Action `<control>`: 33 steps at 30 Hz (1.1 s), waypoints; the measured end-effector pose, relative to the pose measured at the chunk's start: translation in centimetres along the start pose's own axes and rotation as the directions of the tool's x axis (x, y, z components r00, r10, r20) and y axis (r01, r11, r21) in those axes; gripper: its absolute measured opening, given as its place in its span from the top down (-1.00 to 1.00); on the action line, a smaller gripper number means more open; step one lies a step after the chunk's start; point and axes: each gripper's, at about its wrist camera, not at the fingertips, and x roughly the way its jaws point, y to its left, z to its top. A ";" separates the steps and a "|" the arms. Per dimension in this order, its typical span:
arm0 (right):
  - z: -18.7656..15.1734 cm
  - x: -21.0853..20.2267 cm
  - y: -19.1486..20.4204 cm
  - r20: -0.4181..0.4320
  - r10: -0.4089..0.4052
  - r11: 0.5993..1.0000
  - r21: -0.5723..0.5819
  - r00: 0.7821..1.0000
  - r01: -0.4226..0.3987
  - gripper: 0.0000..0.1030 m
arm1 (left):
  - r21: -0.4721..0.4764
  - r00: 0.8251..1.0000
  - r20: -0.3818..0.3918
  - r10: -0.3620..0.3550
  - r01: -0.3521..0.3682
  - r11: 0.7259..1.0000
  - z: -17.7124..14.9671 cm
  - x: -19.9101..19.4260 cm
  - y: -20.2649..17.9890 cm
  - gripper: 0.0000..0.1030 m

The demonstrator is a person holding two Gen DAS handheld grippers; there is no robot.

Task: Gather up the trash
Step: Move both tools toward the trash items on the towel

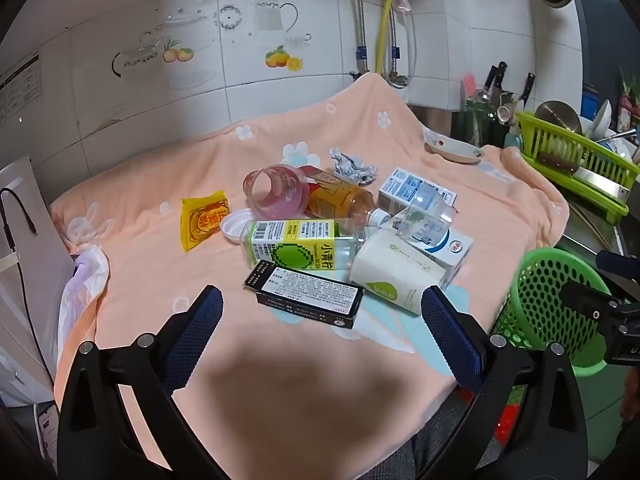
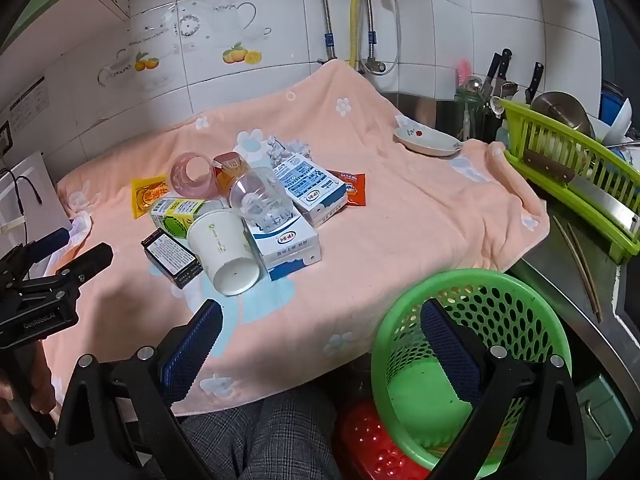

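Note:
A heap of trash lies on a peach towel [image 1: 160,280]: a black box [image 1: 306,294], a white paper cup [image 1: 394,276], a bottle with a green-yellow label [image 1: 298,244], a pink plastic cup [image 1: 274,192], a yellow sachet [image 1: 202,218], milk cartons [image 2: 286,236], crumpled foil [image 1: 352,166]. My left gripper [image 1: 322,304] is open and empty, just in front of the black box. My right gripper [image 2: 320,320] is open and empty, near the towel's front edge, beside the green basket [image 2: 472,360]. The basket holds no trash.
A green dish rack [image 2: 580,176] with knives and dishes stands at the right. A small white dish [image 2: 426,142] sits at the towel's back right. A red item [image 2: 372,444] lies under the basket. A white appliance [image 1: 28,240] with a cable stands at the left.

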 end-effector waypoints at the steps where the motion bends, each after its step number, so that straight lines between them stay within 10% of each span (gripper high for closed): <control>1: 0.0 0.0 0.0 0.002 0.000 1.000 0.000 1.000 0.000 -0.86 | -0.005 1.000 0.000 -0.004 0.004 1.000 0.0 0.0 0.0 -0.90; 33: 0.1 0.4 0.6 0.002 0.002 1.000 -0.005 1.000 -0.002 -0.87 | -0.026 1.000 -0.008 0.005 -0.006 1.000 -0.1 0.0 0.9 -0.90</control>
